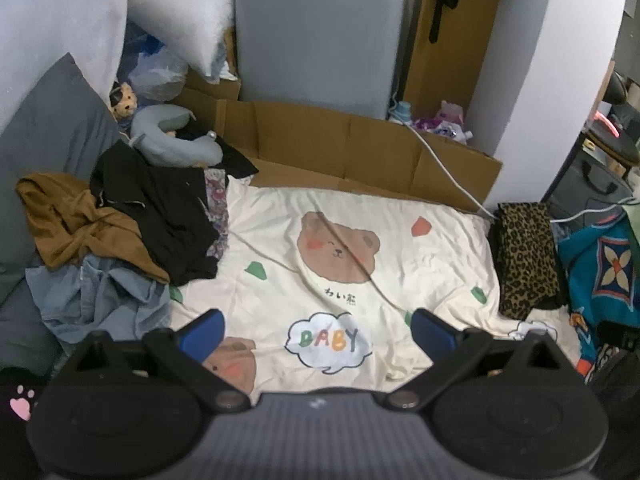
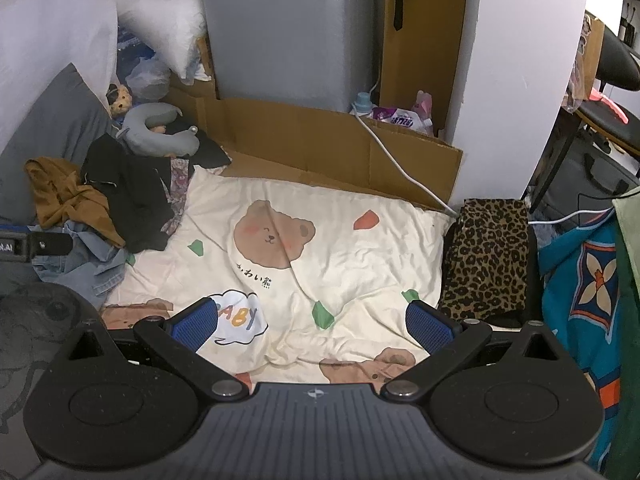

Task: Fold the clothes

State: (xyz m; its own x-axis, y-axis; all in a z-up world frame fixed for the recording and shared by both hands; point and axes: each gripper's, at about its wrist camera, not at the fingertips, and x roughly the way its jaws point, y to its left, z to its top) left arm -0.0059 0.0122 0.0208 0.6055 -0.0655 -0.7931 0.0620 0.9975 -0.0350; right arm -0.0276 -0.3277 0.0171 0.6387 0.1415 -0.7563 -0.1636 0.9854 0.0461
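Both the left gripper [image 1: 316, 330] and the right gripper [image 2: 312, 320] hover with jaws spread wide, holding nothing, over the cream bear-print sheet [image 1: 420, 264]. At left lies a heap of three unfolded garments: brown [image 1: 76, 216], black [image 1: 160, 208] and blue [image 1: 92, 296]. One folded leopard-print piece [image 1: 524, 256] sits at right.

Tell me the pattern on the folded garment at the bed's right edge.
Leopard print, tan with black spots, on the folded garment; clearest in the right wrist view.

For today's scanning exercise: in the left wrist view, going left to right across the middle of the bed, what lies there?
Brown garment → black garment → cream bear-print sheet → folded leopard-print garment → blue patterned cloth.
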